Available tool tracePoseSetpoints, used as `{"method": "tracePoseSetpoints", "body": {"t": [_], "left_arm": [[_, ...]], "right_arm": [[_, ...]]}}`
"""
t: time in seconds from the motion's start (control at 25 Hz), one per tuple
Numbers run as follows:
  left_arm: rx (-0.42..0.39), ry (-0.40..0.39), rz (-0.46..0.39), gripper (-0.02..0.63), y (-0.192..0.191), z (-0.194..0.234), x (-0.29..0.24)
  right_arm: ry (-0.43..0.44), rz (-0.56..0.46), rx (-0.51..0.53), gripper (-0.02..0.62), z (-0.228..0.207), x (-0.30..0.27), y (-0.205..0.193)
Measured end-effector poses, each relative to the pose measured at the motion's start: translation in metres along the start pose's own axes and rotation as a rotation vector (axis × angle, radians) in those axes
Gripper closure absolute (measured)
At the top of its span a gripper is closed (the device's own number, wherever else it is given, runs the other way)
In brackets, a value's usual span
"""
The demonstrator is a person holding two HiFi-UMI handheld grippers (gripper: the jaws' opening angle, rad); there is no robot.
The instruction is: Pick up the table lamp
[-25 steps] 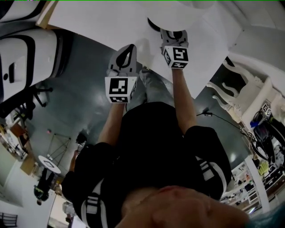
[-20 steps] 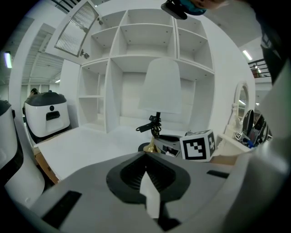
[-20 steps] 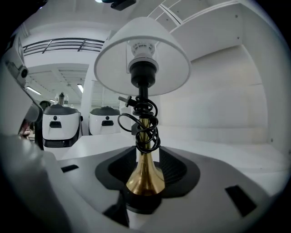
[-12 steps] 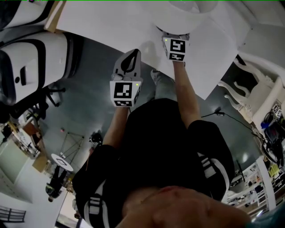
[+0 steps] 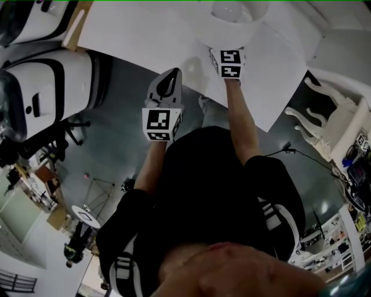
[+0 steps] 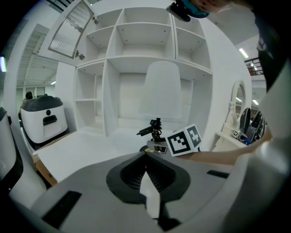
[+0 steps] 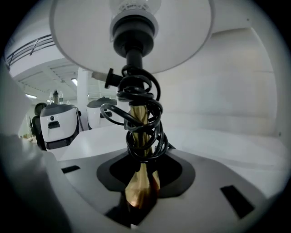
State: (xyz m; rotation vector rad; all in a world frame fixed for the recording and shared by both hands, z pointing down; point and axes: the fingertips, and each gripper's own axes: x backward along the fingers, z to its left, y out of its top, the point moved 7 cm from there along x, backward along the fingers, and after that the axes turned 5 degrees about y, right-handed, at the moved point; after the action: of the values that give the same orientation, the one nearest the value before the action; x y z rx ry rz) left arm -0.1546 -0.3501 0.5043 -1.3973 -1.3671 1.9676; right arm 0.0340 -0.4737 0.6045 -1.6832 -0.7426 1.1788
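shelf unit (image 6: 150,59): white, open compartments, behind and above the lamp.

desk (image 5: 145,35): white, under the lamp; i cannot tell whether the lamp's base is clear of the desk.

lamp (image 7: 138,113): white shade (image 5: 232,17), bulb inside it, brass stem below; upright, at the desk's far side.

right tool (image 7: 140,193): reaches in under the shade, jaws pinching the brass stem low down.

left tool (image 5: 167,81): well apart from the lamp, off the desk's near edge, jaws pressed together on nothing.

cord (image 7: 141,123): black, coiled round the stem just above the pinch, plug sticking out to the side.

risk, judged: the stem looks smooth and tapered and the shade sits high above the pinch, so the lamp could tilt or slide through the jaws; a loose coil or the plug could snag; a lift might knock the shade on the shelf above.

views: only the right gripper view shows the pinch and the cord; the head view gives the shade's top alone; the left gripper view adds the shelves over the lamp.
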Motion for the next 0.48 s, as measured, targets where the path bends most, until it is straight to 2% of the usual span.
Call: {"method": "tracePoseSetpoints", "body": {"t": [0.2,0.48], "left_arm": [[-0.021,0.005,-0.006,0.597,0.01,0.002,0.005],[-0.023,0.002,-0.064,0.597,0.026,0.008,0.005]], "right_arm": [[0.029,0.03,-0.025,0.472,0.0,0.007,0.004],[0.081,0.084,-0.041,0.474,0.019,0.025,0.01]]}}
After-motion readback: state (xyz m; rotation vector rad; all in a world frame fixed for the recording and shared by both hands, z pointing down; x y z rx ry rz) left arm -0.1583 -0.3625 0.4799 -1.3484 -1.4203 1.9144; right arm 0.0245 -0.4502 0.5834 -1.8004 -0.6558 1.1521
